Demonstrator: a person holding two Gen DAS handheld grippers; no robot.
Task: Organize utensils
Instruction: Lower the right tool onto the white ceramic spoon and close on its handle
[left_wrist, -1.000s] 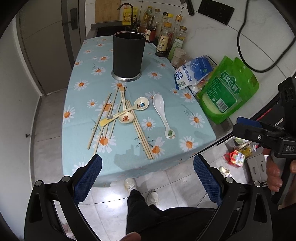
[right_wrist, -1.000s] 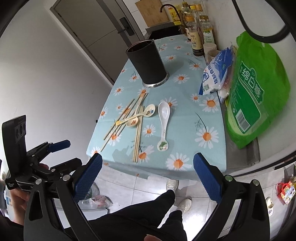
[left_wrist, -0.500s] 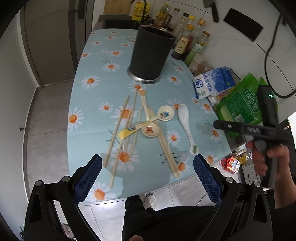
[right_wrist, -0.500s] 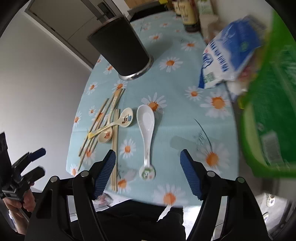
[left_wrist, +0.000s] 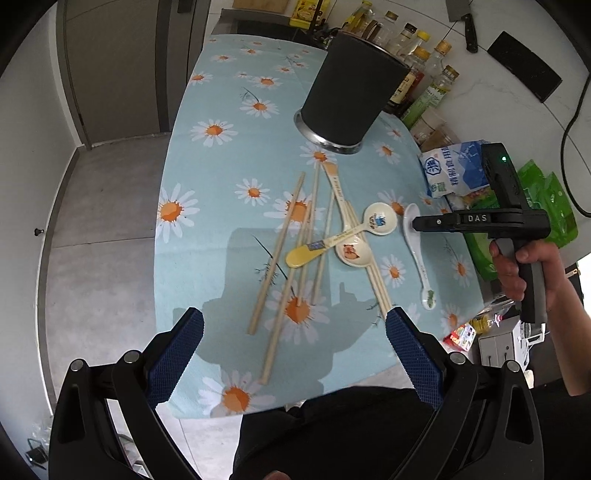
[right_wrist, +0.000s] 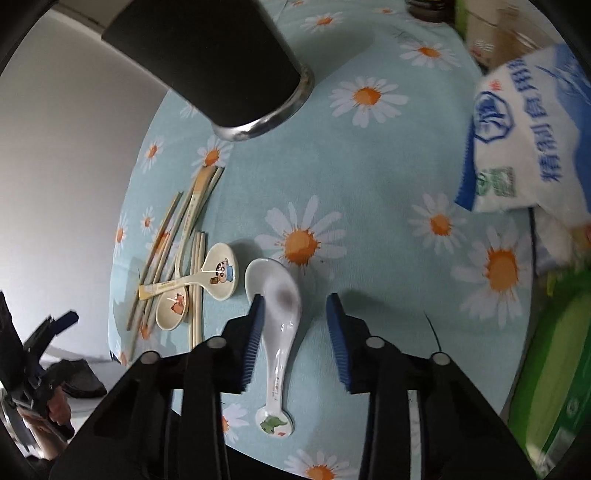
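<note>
The right gripper (right_wrist: 295, 306) now hangs low over the white spoon (right_wrist: 275, 295), far nearer the daisy-print tablecloth (right_wrist: 369, 184) than a second ago, when it looked on from beyond the table's edge. Its jaws have just been closing: the blue pads stood wide then and now flank the spoon's bowl and neck, the left pad at the spoon's edge, the right one with cloth showing between it and the spoon. Contact on the left side may have begun, but the angle does not settle it; the spoon lies flat on the cloth, not lifted.

The left gripper (left_wrist: 295, 354) is spread wide with nothing between its pads, and has come in over the near edge of the table, above the scattered chopsticks (left_wrist: 284, 258).

The two cartoon-printed spoons (left_wrist: 354, 236) lie crossed among the chopsticks, where they were before. The black utensil holder (left_wrist: 351, 92) stands upright at the far side of them, the white-and-blue bag (right_wrist: 532, 140) to the right.
</note>
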